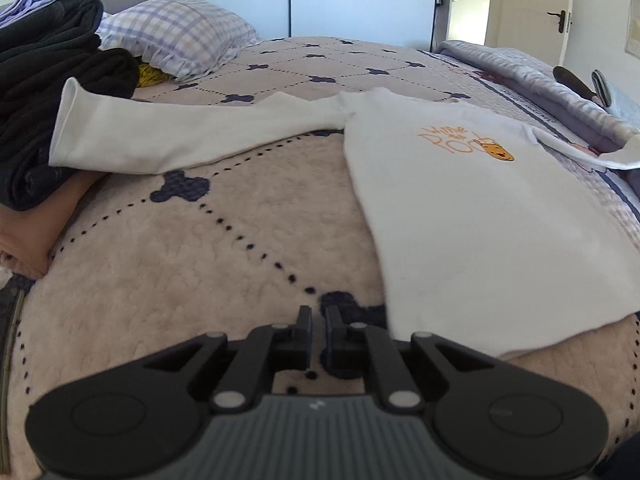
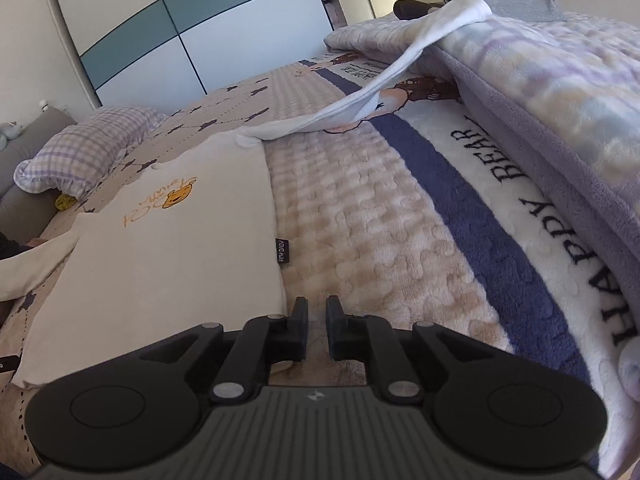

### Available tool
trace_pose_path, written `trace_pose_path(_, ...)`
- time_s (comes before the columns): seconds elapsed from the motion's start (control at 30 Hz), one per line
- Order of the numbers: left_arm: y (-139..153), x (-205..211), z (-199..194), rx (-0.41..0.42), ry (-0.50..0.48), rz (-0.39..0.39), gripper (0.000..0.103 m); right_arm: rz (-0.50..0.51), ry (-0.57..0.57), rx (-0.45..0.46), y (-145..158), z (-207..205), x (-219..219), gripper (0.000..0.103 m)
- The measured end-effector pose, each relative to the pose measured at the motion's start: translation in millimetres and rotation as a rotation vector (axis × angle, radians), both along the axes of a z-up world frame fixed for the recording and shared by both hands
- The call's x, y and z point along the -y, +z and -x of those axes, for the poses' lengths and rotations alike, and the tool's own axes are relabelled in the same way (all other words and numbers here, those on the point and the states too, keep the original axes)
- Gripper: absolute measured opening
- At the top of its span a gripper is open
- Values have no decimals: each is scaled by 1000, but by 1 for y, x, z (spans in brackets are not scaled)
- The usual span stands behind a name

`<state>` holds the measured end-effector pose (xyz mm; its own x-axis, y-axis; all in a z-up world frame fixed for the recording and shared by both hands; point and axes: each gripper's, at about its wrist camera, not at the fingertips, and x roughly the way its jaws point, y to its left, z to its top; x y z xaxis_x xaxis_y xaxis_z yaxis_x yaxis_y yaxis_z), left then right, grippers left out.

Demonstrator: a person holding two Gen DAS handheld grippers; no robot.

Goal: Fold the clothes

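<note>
A: At the near edge of the bed, what do the two grippers do?

B: The left gripper (image 1: 319, 316) has its jaws almost pressed together, only a thin gap, and nothing is between them. It hangs over the beige blanket (image 1: 160, 248), just left of the near hem of the white shirt (image 1: 480, 220). The right gripper (image 2: 317, 308) is the same, nearly closed and empty, just right of the shirt's near right corner.

A: And the shirt, where is it?

B: It lies flat on the blanket, front side up, with an orange bear print (image 1: 498, 152) near the far end. The left sleeve (image 1: 180, 132) stretches out to the left, and its cuff reaches a pile of dark clothes (image 1: 52, 92). The right sleeve (image 2: 384, 80) goes up over a folded lilac blanket (image 2: 560, 112) on the right.

A: What is further?

B: A checked pillow (image 1: 180, 36) at the far left, and behind the bed a wardrobe (image 1: 288, 0) with blue and white panels.
</note>
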<state>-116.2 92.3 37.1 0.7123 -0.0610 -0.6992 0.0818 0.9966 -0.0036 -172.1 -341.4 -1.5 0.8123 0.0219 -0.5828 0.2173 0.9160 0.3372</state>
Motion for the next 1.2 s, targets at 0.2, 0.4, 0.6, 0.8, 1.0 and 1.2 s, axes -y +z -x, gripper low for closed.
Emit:
trace_pose_path(0.2,13,4,-19,21,33,53,10,27,-16,18,9,-15,-1,29)
trace_pose_path(0.4,13,29,-45,36,-16,52,10,40,0,32,15,-35,-1,30)
trace_pose_path(0.6,-15,38,-50,56,-46,15,17,33,-7,9,10,-55,16,30)
trace_pose_path(0.8,-19,32,-44,110,-42,17,31,95,-220,67,44,-78,75,43)
trace_pose_path(1.0,-23,31,-43,129,-40,28,32,171,-441,236,100,-79,130,82)
trace_pose_path(1.2,-23,31,-42,133,-41,24,32,238,-429,73,90,-135,174,75)
